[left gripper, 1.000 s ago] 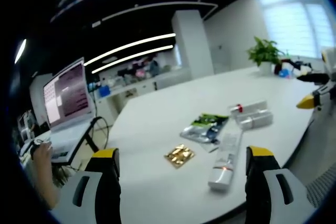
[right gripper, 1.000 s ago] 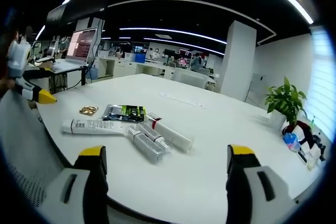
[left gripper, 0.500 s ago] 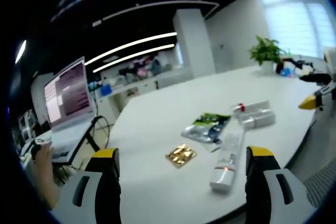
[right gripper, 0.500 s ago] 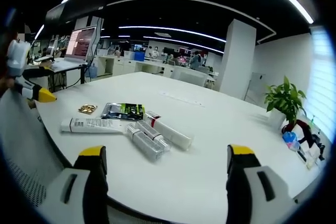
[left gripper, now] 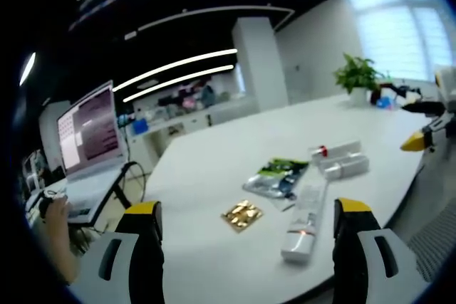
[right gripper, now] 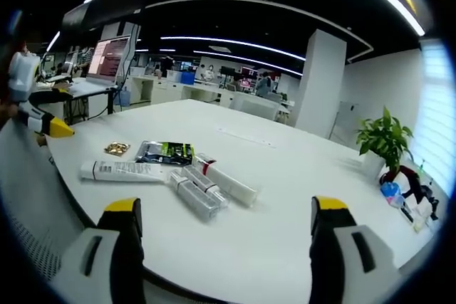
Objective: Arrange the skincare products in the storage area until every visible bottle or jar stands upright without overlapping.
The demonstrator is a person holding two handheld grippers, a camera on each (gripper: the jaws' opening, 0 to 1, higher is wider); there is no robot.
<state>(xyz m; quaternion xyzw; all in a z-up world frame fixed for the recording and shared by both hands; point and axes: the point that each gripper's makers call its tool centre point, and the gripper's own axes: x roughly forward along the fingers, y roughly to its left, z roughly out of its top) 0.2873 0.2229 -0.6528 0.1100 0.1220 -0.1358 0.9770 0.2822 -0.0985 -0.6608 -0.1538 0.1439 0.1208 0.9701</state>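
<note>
On bench (right gripper: 299,197) all tubes (right gripper: 201,189) lie flat; both grippers (left gripper: 246,247) (right gripper: 226,247) wide open, empty. Approach step; next prob. grab nearest tube, stand it.

Each gripper (right gripper: 224,247) has grey jaws, yellow-tipped.
</note>
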